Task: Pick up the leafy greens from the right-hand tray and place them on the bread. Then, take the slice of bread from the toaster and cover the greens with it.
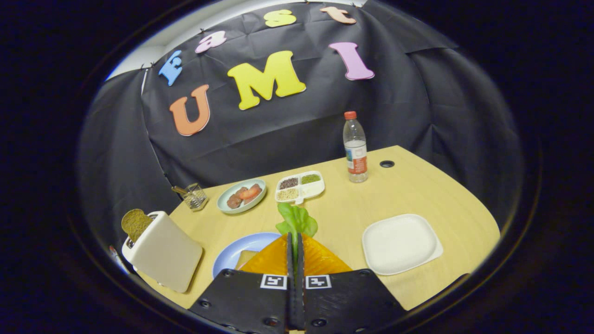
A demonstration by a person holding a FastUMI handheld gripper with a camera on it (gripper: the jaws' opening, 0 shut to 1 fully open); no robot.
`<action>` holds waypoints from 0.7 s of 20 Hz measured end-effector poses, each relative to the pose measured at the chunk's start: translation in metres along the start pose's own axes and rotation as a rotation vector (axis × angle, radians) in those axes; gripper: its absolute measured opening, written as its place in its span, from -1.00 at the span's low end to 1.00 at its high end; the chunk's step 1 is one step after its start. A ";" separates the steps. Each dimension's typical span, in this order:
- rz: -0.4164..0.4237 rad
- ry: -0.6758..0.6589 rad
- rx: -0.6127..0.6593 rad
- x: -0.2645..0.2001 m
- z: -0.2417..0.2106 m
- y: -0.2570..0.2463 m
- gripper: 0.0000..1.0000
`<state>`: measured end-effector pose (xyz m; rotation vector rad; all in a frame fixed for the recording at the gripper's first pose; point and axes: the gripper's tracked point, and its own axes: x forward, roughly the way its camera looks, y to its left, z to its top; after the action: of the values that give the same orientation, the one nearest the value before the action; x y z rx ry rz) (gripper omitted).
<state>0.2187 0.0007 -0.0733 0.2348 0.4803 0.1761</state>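
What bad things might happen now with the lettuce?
1. The fingers pinch only the stem of the leafy greens, so the leaf might slip out.
2. The bread on the blue plate is partly hidden behind the fingers, so the drop could miss.
3. The toaster stands close; a swing might bump it.

No text can be read; the water bottle point(355, 147) label at one o'clock is too small.
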 end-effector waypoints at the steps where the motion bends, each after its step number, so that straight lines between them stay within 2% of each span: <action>1: -0.008 0.005 -0.023 0.004 -0.003 0.005 -1.00; 5: -0.096 0.027 -0.099 0.018 -0.016 0.005 -0.99; 8: -0.117 0.032 -0.096 0.025 -0.023 0.017 -1.00; 14: -0.055 0.020 -0.023 0.034 -0.038 0.064 -0.99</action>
<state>0.2233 0.0759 -0.1036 0.1974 0.5036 0.1308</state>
